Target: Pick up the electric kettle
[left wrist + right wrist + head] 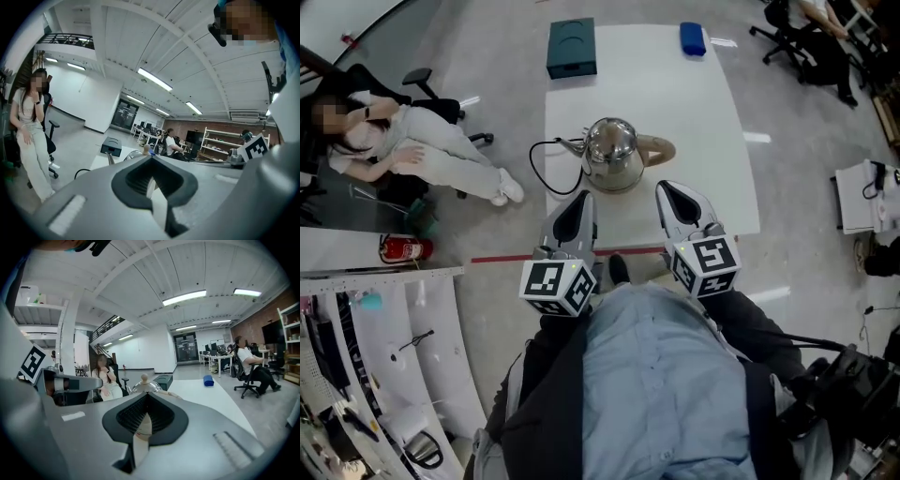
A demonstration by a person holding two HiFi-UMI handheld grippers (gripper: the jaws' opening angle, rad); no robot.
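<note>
The electric kettle (611,155) is shiny steel with a tan handle (657,150) pointing right and a black cord (546,174) looping off to its left. It stands on the white table (712,122), near the front edge. My left gripper (582,201) and right gripper (669,190) hover just in front of the kettle, one on each side, touching nothing. Each has its jaws together with nothing between them. In the left gripper view the kettle (135,153) peeks over the jaws of the left gripper (152,160). Its lid (144,387) also shows beyond the right gripper (147,398).
A dark teal box (572,47) and a blue object (693,38) lie at the table's far end. A person (422,155) sits on a chair to the left, near a fire extinguisher (403,249). White shelving (394,356) stands at lower left, and office chairs (811,42) at upper right.
</note>
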